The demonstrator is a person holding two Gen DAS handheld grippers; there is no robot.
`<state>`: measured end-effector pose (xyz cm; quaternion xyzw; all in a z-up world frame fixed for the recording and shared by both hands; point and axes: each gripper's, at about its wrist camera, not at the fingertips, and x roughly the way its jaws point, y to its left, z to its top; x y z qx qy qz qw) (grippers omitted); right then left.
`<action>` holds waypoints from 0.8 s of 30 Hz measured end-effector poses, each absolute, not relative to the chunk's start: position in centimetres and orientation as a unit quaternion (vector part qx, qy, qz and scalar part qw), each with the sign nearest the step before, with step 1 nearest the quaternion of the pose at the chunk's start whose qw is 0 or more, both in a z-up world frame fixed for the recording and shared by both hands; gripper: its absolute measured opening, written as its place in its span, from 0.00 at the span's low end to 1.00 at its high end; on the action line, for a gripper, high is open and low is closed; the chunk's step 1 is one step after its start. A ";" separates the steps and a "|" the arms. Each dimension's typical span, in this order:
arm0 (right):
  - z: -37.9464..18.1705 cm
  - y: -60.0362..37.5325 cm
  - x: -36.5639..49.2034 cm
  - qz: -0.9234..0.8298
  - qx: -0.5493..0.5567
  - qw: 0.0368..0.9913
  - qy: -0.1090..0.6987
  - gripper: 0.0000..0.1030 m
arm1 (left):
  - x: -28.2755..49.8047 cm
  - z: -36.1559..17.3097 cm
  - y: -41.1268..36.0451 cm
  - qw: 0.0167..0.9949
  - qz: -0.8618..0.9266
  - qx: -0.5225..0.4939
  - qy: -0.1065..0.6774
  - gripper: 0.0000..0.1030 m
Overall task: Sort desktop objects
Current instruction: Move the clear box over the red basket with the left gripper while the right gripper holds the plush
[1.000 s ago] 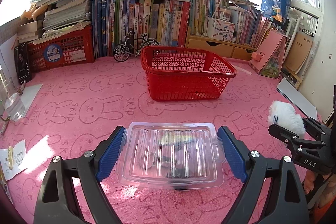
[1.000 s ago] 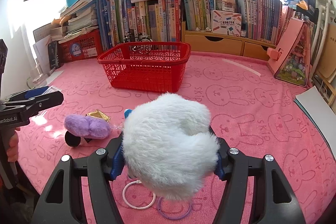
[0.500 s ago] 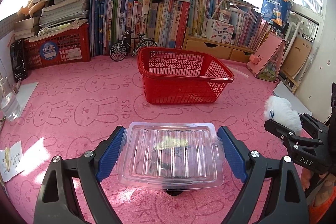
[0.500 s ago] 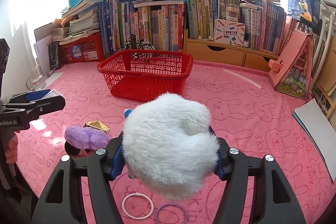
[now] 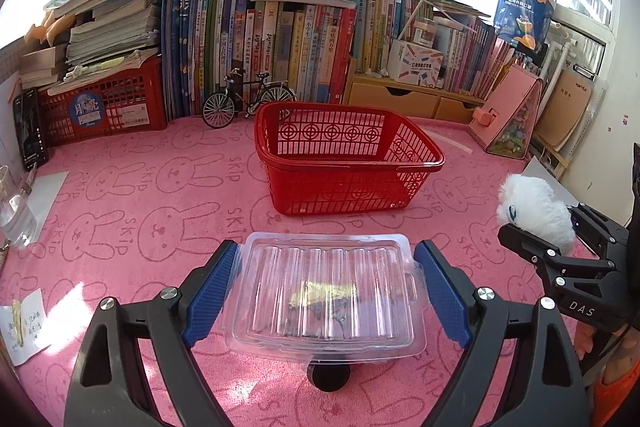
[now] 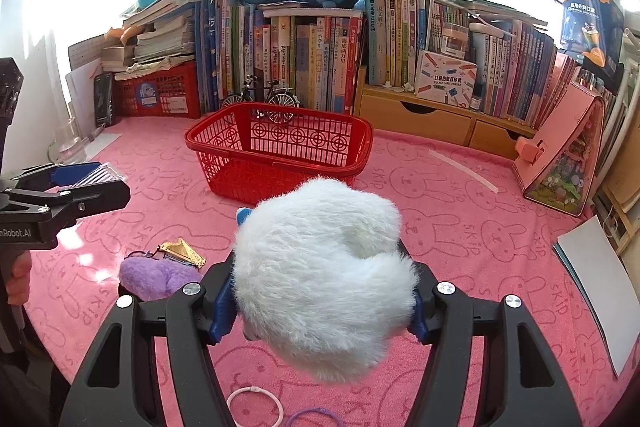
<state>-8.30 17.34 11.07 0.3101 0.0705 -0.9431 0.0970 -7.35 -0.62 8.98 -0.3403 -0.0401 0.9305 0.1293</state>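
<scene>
My left gripper is shut on a clear plastic clamshell box and holds it above the pink mat, short of the red basket. My right gripper is shut on a white fluffy plush toy, also held above the mat. The plush also shows in the left wrist view, to the right of the basket. The basket looks empty in both views. The left gripper with the box shows at the left edge of the right wrist view.
A purple plush, a gold wrapper, a white ring and a purple ring lie on the mat. Books, a model bicycle, a red crate and a pink house box line the back.
Both grippers have risen and moved forward toward the red basket, each still holding its object. The basket looks closer in both views.
</scene>
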 end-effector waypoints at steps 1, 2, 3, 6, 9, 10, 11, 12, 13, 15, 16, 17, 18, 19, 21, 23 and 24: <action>11.1 17.2 -8.3 -0.943 0.309 0.098 0.073 0.64 | -7.4 9.0 -0.6 0.130 0.931 -0.340 -0.039 0.87; 11.1 17.1 -8.4 -0.943 0.309 0.099 0.076 0.64 | -7.5 9.0 -0.5 0.130 0.930 -0.340 -0.037 0.87; 11.1 17.0 -8.4 -0.943 0.309 0.100 0.078 0.64 | -7.5 9.0 -0.5 0.131 0.930 -0.340 -0.035 0.87; 11.0 16.7 -8.5 -0.942 0.310 0.101 0.083 0.64 | -7.7 9.0 -0.2 0.132 0.931 -0.340 -0.031 0.87; 11.0 16.8 -8.7 -0.941 0.313 0.106 0.079 0.64 | -7.9 9.2 -0.2 0.134 0.931 -0.338 -0.028 0.87; 11.1 16.8 -8.8 -0.940 0.314 0.106 0.078 0.64 | -8.0 9.2 -0.2 0.134 0.931 -0.338 -0.026 0.87; 11.1 16.8 -8.8 -0.940 0.314 0.106 0.077 0.64 | -8.0 9.3 -0.1 0.134 0.932 -0.337 -0.024 0.87; 11.2 16.9 -8.9 -0.941 0.313 0.106 0.076 0.64 | -8.1 9.3 -0.1 0.133 0.932 -0.336 -0.023 0.87; 11.2 16.9 -8.9 -0.941 0.314 0.106 0.075 0.64 | -8.1 9.3 -0.1 0.133 0.932 -0.336 -0.021 0.87; 11.3 17.1 -9.0 -0.940 0.315 0.107 0.072 0.64 | -8.3 9.4 -0.1 0.133 0.932 -0.336 -0.020 0.87; 11.3 17.1 -9.0 -0.940 0.315 0.107 0.071 0.64 | -8.3 9.4 -0.1 0.134 0.932 -0.336 -0.020 0.87; 11.3 17.2 -9.1 -0.940 0.316 0.107 0.071 0.64 | -8.4 9.3 -0.1 0.134 0.932 -0.336 -0.020 0.87; 11.3 17.2 -9.1 -0.940 0.316 0.107 0.071 0.64 | -8.4 9.3 -0.1 0.134 0.932 -0.337 -0.019 0.87; 11.3 17.3 -9.1 -0.940 0.316 0.106 0.072 0.64 | -8.4 9.3 0.0 0.134 0.932 -0.337 -0.019 0.87; 11.3 17.4 -9.2 -0.940 0.316 0.104 0.073 0.64 | -8.5 9.3 -0.1 0.134 0.932 -0.338 -0.019 0.87; 11.4 17.6 -9.3 -0.941 0.316 0.101 0.072 0.64 | -8.7 9.2 -0.1 0.134 0.931 -0.338 -0.019 0.87; 11.4 17.8 -9.3 -0.941 0.316 0.100 0.070 0.64 | -8.7 9.3 -0.1 0.135 0.931 -0.338 -0.020 0.87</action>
